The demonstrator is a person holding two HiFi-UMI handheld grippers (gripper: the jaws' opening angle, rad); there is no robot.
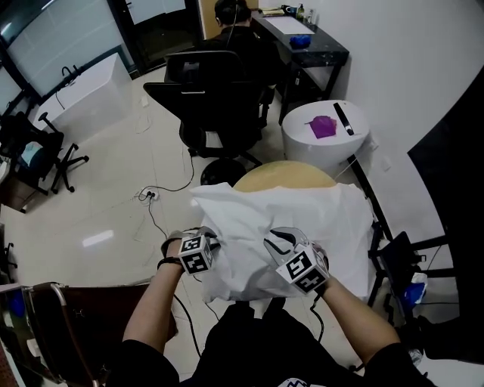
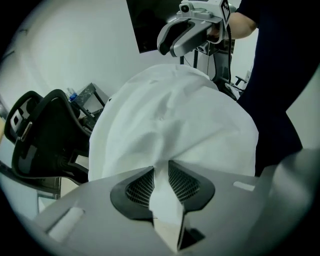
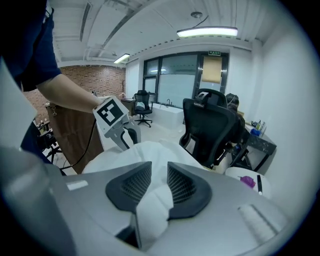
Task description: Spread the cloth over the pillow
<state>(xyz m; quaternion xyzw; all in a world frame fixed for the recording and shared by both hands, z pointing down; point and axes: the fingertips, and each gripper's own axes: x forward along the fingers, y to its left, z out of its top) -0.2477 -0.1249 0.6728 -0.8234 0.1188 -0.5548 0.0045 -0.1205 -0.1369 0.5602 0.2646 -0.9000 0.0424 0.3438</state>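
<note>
The white cloth (image 1: pixel 291 219) lies bunched over a round wooden table (image 1: pixel 283 174); I cannot tell the pillow apart from the cloth that covers it. My left gripper (image 1: pixel 210 243) is at the cloth's near left edge and my right gripper (image 1: pixel 278 243) at its near middle. In the left gripper view, the left gripper (image 2: pixel 161 170) is shut on a fold of the cloth (image 2: pixel 175 120), with the right gripper (image 2: pixel 192 30) beyond the mound. Seen from the right gripper view, the right gripper (image 3: pixel 159 172) is shut on another fold of cloth (image 3: pixel 150 210), and the left gripper (image 3: pixel 117 125) shows across it.
A black office chair (image 1: pixel 219 98) stands just beyond the table, with a person (image 1: pixel 234 23) seated at a dark desk (image 1: pixel 310 41) behind it. A white round stand (image 1: pixel 325 132) holds a purple object. A black metal frame (image 1: pixel 389 253) is at the right, and cables (image 1: pixel 155 198) lie on the floor.
</note>
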